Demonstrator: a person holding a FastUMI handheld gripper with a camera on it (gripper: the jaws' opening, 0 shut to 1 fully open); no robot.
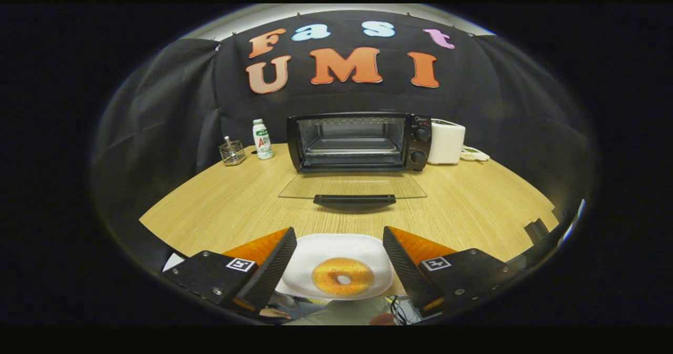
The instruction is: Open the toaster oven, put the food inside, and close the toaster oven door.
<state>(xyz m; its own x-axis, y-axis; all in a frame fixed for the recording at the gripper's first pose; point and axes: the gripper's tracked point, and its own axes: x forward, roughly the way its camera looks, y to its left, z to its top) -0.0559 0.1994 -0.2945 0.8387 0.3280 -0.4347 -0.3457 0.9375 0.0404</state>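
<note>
A black toaster oven stands at the back of the wooden table. Its glass door is folded down flat toward me, handle at the front edge, and the cavity with a rack is bare. A golden ring-shaped bagel lies on a white square plate near the table's front edge. My gripper hangs above the plate, open, with its fingers spread wide to either side of the plate and nothing between them. The bagel sits below and between the fingers, untouched.
Left of the oven stand a white bottle with a green label and a small wire holder. A white appliance stands right of the oven, with a small white object beside it. A dark object sits at the table's right edge.
</note>
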